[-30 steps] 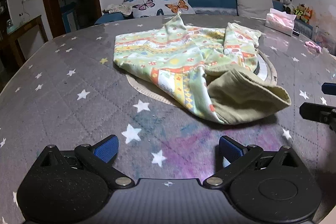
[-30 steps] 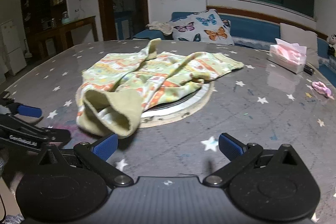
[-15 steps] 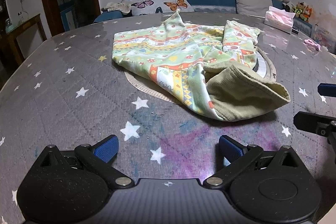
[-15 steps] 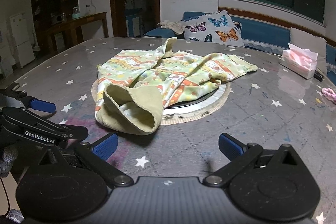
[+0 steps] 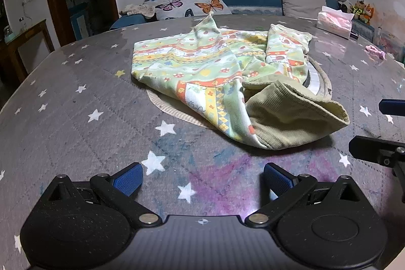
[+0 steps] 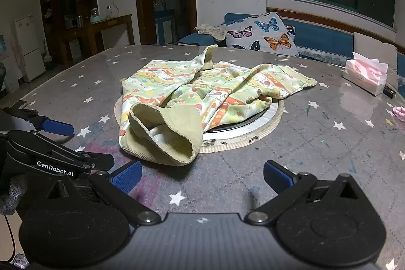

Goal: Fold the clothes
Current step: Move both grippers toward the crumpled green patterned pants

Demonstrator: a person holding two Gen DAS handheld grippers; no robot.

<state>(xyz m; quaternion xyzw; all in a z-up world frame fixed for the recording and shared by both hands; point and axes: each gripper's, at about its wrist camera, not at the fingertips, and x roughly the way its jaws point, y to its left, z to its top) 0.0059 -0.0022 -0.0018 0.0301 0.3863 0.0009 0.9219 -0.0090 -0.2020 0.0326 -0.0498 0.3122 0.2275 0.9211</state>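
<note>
A crumpled child's garment point(image 5: 210, 70), green with yellow and orange patterned bands, lies in the middle of the table; it also shows in the right wrist view point(image 6: 202, 92). Its olive ribbed waistband point(image 5: 291, 115) gapes open at the near end, also seen in the right wrist view point(image 6: 164, 133). My left gripper point(image 5: 202, 179) is open and empty, short of the garment. My right gripper point(image 6: 201, 177) is open and empty, just short of the waistband. Each gripper shows at the edge of the other's view.
The round table point(image 5: 76, 103) has a grey star-print cover and a round inset plate point(image 6: 253, 123) under the garment. A pink tissue box point(image 6: 367, 77) and a small pink item point(image 5: 374, 51) sit at the far right. A sofa with a butterfly pillow point(image 5: 192, 1) stands behind.
Both grippers have drawn back slightly from the garment and the right view has swung right. The garment lies as before. Both stay open.
</note>
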